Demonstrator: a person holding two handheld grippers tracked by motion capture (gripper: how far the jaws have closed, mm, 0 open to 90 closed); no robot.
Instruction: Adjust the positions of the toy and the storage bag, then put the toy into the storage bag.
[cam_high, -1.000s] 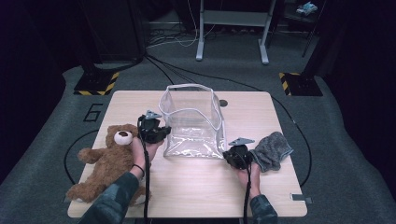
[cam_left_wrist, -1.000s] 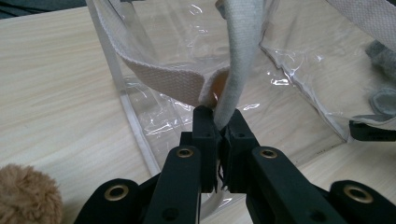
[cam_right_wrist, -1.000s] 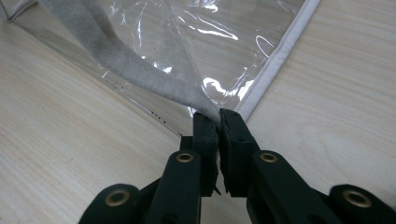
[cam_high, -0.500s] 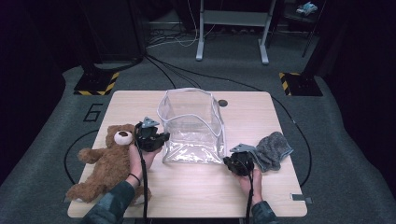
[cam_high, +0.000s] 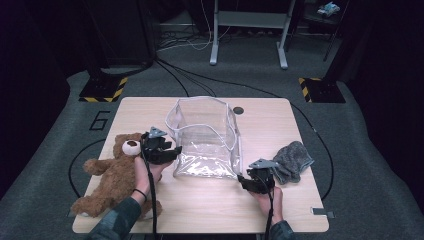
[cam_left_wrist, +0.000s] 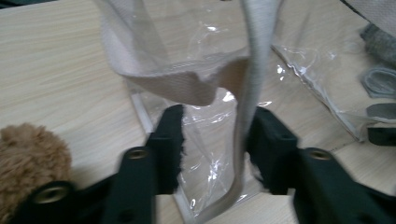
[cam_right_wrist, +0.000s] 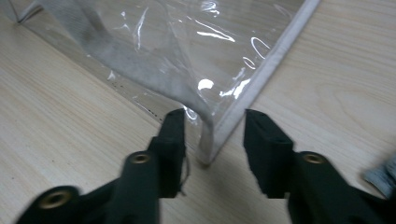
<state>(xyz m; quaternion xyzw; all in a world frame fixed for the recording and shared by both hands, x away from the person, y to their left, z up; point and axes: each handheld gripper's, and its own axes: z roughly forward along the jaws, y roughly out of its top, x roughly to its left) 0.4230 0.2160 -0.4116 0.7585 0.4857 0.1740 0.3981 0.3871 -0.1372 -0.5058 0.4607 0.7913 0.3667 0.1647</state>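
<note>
A clear plastic bag (cam_high: 205, 135) with white trim stands open in the middle of the wooden table (cam_high: 210, 210). My left gripper (cam_high: 174, 151) is at the bag's left side. Its jaws have just been opening, and the white trim (cam_left_wrist: 243, 130) hangs between them in the left gripper view, where the gripper (cam_left_wrist: 217, 135) is open. My right gripper (cam_high: 242, 180) is at the bag's near right corner. Its jaws have also just been opening; the gripper (cam_right_wrist: 212, 135) stands open with the bag's corner (cam_right_wrist: 208, 149) loose between the jaws.
A brown teddy bear (cam_high: 112, 177) lies at the table's left, right beside my left hand. A grey cloth (cam_high: 292, 160) lies at the right, just past the right gripper. A small dark disc (cam_high: 238, 110) sits behind the bag. Cables and stand legs cross the floor beyond.
The right gripper has drifted a little toward the table's near edge. The bag's near side now lies stretched further toward me. The left hand has stayed put.
</note>
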